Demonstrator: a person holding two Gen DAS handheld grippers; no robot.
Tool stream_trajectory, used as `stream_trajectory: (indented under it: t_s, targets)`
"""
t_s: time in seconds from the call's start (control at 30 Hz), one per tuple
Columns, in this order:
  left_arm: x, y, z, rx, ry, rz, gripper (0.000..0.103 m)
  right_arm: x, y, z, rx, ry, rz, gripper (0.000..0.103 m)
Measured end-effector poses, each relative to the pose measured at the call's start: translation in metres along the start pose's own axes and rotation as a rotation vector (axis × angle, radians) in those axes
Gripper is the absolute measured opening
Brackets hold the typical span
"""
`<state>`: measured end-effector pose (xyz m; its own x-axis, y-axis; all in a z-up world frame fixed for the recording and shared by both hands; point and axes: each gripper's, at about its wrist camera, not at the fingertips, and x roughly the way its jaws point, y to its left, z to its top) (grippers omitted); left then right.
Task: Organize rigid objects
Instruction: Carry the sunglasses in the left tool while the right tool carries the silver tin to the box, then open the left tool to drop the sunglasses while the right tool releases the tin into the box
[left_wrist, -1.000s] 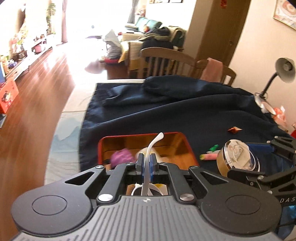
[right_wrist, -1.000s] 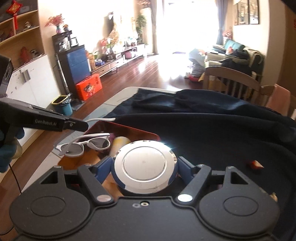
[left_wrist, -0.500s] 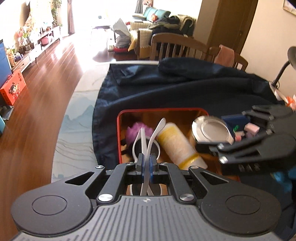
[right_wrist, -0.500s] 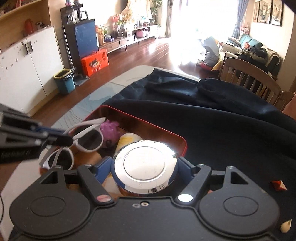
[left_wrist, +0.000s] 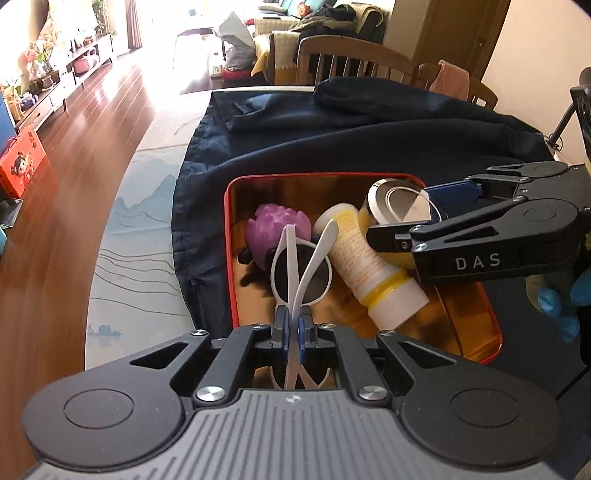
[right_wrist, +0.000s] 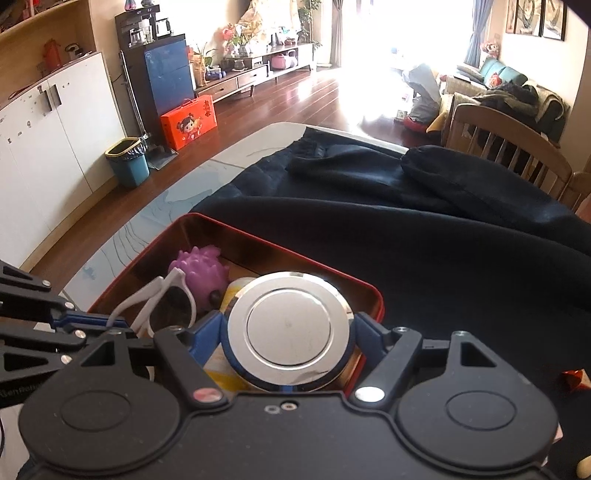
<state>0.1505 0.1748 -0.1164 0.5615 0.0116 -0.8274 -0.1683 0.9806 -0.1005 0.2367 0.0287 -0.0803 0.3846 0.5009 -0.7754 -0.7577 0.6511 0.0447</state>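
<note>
Left wrist view: the left tool (left_wrist: 291, 326), pinched tight on an arm of the white sunglasses (left_wrist: 301, 271), hangs them lengthwise over the red tray (left_wrist: 493, 325), just beside the purple toy (left_wrist: 271, 229). The right tool (right_wrist: 288, 330) sits nearer the tray's far corner, clamped wide around the round silver tin (right_wrist: 289, 326) directly above the yellow bottle (left_wrist: 369, 264).

sunglasses (left_wrist: 301, 271) partly behind left claw (left_wrist: 291, 328), tin (right_wrist: 288, 330) body hidden

White sunglasses (left_wrist: 301, 266) over red tray (left_wrist: 229, 258)
</note>
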Motion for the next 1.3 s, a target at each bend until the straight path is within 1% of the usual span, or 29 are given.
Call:
stream_trajectory:
  t_s: [0.17, 0.37, 0.67, 0.73, 0.83, 0.9, 0.97, 1.3]
  targets:
    - [0.007, 0.000, -0.001, 0.013, 0.026, 0.001, 0.005, -0.003, -0.001, -0.002, 0.017, -0.010, 0.008, 0.077]
    - [0.007, -0.002, -0.002, 0.020, 0.027, 0.005, 0.005, -0.012, 0.001, -0.005, 0.020, -0.024, 0.013, 0.080]
    - [0.004, -0.006, -0.004, 0.028, 0.037, 0.002, 0.007, -0.035, -0.004, -0.013, 0.083, -0.044, 0.040, 0.080]
    - [0.002, -0.006, -0.006, 0.028, 0.038, -0.002, 0.008, -0.040, -0.004, -0.015, 0.095, -0.046, 0.045, 0.080]
    - [-0.001, -0.006, -0.008, 0.028, 0.037, -0.010, 0.015, -0.049, -0.004, -0.017, 0.111, -0.054, 0.058, 0.080]
    - [-0.005, -0.007, -0.009, 0.024, 0.031, -0.014, 0.025, -0.055, -0.003, -0.020, 0.117, -0.060, 0.067, 0.080]
    - [-0.010, -0.009, -0.009, 0.018, 0.021, -0.021, 0.030, -0.061, -0.003, -0.023, 0.122, -0.068, 0.077, 0.080]
    - [-0.038, -0.029, -0.005, 0.031, -0.044, -0.030, 0.031, -0.101, -0.007, -0.036, 0.137, -0.133, 0.097, 0.083]
